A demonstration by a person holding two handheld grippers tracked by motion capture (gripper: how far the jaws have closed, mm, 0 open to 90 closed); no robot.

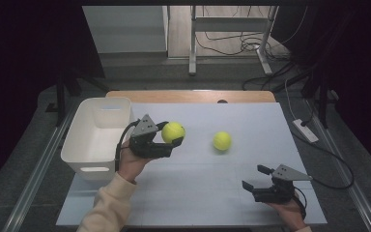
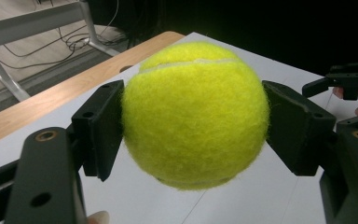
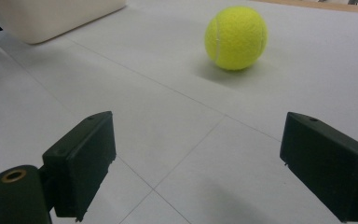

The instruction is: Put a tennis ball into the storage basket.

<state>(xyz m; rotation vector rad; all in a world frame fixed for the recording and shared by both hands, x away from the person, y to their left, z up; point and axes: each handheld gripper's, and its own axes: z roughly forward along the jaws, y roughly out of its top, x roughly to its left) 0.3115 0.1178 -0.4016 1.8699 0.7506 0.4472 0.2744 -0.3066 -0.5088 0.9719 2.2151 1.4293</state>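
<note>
White table surface (image 1: 207,183) fills the scene, with dark floor around it. Left gripper (image 1: 173,135) clamps a yellow tennis ball (image 1: 173,131) between its jaws, just beside a white bin (image 1: 96,137). Right gripper (image 1: 255,178) rests low with jaws wide apart and nothing between them; a second tennis ball (image 1: 221,140) lies ahead of it.

Table (image 1: 232,193): covered by a white sheet, a wooden edge left bare at the far side | white tub (image 1: 96,133): set at the table's left edge | tennis ball (image 1: 221,141): rested on the sheet right of centre, well apart from the tub
</note>
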